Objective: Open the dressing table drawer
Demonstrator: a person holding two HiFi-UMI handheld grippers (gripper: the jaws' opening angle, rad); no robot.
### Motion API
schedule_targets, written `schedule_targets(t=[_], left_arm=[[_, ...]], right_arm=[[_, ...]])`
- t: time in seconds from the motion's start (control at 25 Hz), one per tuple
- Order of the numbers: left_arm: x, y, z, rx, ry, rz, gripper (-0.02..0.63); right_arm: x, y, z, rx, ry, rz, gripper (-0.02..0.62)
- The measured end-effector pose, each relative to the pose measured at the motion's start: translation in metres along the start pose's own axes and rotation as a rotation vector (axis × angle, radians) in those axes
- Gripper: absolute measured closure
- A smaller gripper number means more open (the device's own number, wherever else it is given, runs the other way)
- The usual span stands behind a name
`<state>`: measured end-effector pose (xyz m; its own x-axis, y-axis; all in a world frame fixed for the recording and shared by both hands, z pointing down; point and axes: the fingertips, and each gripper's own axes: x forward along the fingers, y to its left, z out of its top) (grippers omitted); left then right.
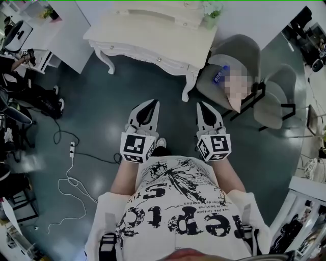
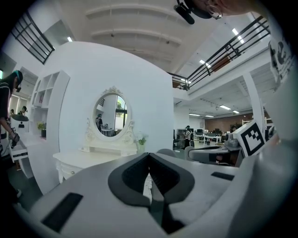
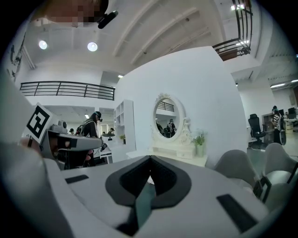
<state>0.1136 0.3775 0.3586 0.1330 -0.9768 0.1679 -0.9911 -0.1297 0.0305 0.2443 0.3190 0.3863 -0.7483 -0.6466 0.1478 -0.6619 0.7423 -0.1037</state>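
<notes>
In the head view the white dressing table [image 1: 153,33] sits at the top centre of the frame. Its drawer [image 1: 136,54] front, with small knobs, runs along the lower edge of the surface and looks pushed in. Both tongs are in the middle of the frame, well apart from the table, over the dark floor [image 1: 102,102]. The left tongs [image 1: 152,104] have their jaws together with nothing between them. The right tongs [image 1: 200,105] are likewise fully closed and empty, and both point up the frame toward the table. An oval mirror [image 2: 111,114] stands on the surface at centre left of the left gripper view, and a small plant [image 1: 211,12] stands at the surface's right end. Two grey chairs [image 1: 239,53] stand at the upper right, and a white power strip [image 1: 72,149] lies on the floor at the left.
</notes>
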Motion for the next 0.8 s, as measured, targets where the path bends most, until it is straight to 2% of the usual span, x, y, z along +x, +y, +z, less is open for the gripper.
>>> schedule_targets(t=[0.2, 0.44, 0.8], left_arm=[[0.014, 0.063, 0.001, 0.004, 0.008, -0.001, 0.588], [0.031, 0.115, 0.001, -0.015, 0.016, 0.001, 0.588], [0.094, 0.162, -0.005, -0.029, 0.029, 0.032, 0.588]], right_arm=[[0.059, 0.017, 0.003, -0.001, 0.002, -0.020, 0.578], [0.114, 0.029, 0.009, -0.021, 0.021, -0.019, 0.578], [0.192, 0.001, 0.007, -0.030, 0.038, 0.001, 0.578]])
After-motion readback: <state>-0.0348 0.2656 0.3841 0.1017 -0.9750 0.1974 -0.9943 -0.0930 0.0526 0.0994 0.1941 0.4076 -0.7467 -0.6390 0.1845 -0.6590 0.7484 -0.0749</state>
